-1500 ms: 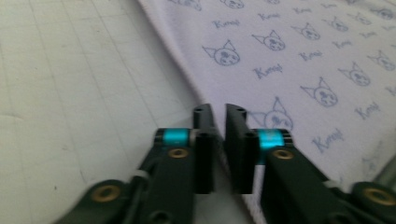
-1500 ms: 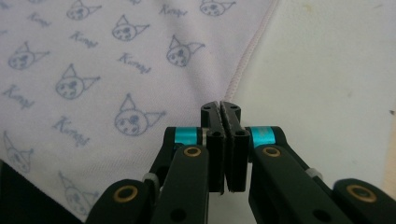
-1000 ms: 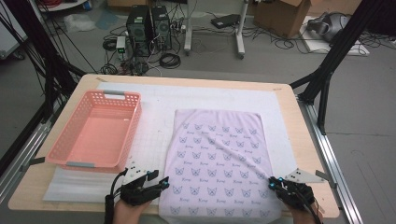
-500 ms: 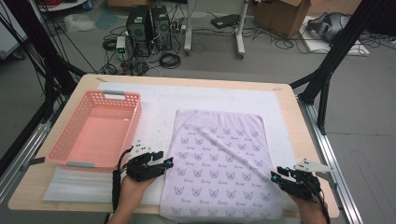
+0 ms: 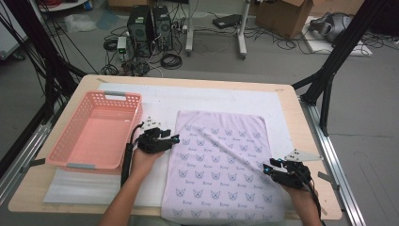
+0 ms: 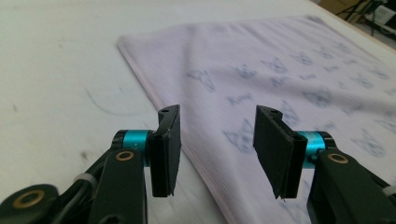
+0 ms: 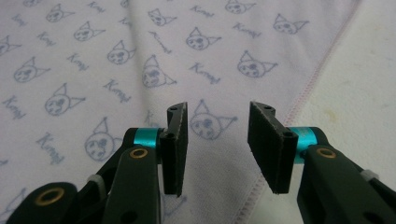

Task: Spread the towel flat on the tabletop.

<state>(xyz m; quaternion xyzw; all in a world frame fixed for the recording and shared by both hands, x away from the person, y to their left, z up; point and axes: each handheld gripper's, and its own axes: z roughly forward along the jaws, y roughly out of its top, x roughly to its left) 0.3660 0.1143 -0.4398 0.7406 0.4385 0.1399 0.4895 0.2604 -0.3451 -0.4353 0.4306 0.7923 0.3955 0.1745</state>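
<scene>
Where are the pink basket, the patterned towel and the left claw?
Pink basket [image 5: 63, 147]: high view, on its left wall.
Patterned towel [image 5: 221, 155]: high view, on its flat middle.
Left claw [image 5: 175, 137]: high view, midway between its tips at the towel's left edge.

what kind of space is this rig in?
Likely a lab or workshop, not a home: desktop computer towers and loose cables on the concrete floor, a black frame strut beside the wooden table, a cardboard box behind.
</scene>
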